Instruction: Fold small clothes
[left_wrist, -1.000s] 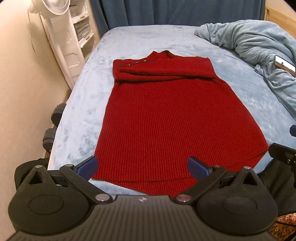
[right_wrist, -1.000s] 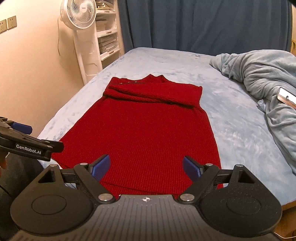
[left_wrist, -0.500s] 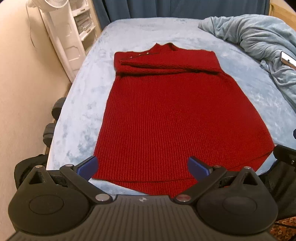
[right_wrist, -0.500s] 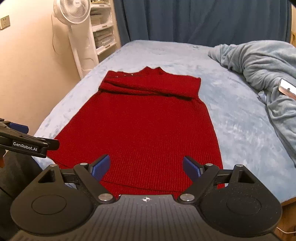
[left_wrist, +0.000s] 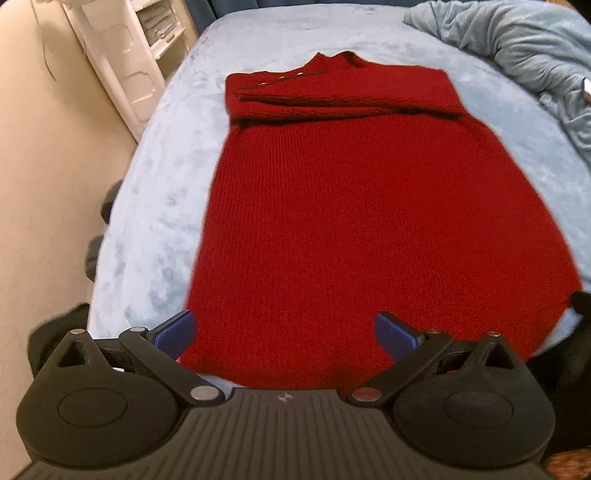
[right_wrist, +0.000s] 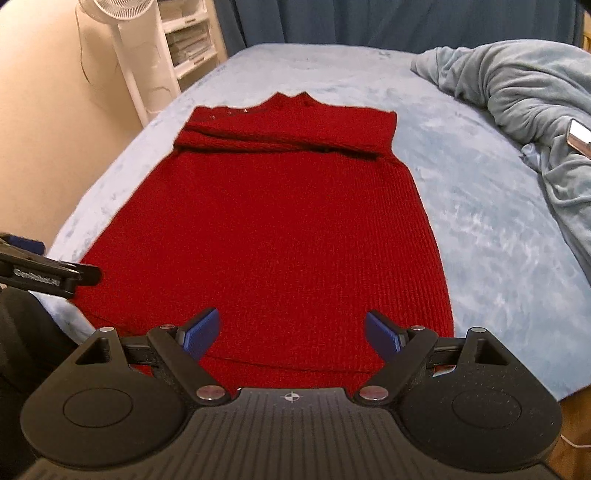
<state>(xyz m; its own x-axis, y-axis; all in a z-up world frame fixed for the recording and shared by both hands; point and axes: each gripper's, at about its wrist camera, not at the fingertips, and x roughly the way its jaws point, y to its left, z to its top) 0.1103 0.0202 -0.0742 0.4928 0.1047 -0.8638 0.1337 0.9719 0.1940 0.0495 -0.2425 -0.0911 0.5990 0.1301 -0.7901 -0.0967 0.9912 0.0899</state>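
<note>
A red knit dress (left_wrist: 369, 206) lies flat on the light blue bed (left_wrist: 162, 192), collar at the far end and sleeves folded across the chest. The same red dress (right_wrist: 280, 221) fills the middle of the right wrist view. My left gripper (left_wrist: 284, 332) hovers open over the hem near its left corner, blue pads wide apart with nothing between them. My right gripper (right_wrist: 291, 334) stands open above the hem toward its right corner, also empty. The left gripper's finger (right_wrist: 48, 275) shows at the left edge of the right wrist view.
A crumpled grey-blue blanket (right_wrist: 524, 96) lies on the bed's right side with a phone (right_wrist: 580, 134) on it. A white standing fan (right_wrist: 122, 44) and white shelves (right_wrist: 188, 40) stand by the beige wall at the left. Dark blue curtains (right_wrist: 369, 22) hang behind the bed.
Both grippers have moved forward and down toward the dress's hem, so the dress looks larger. Their jaws stayed wide open. The dress has not moved.
</note>
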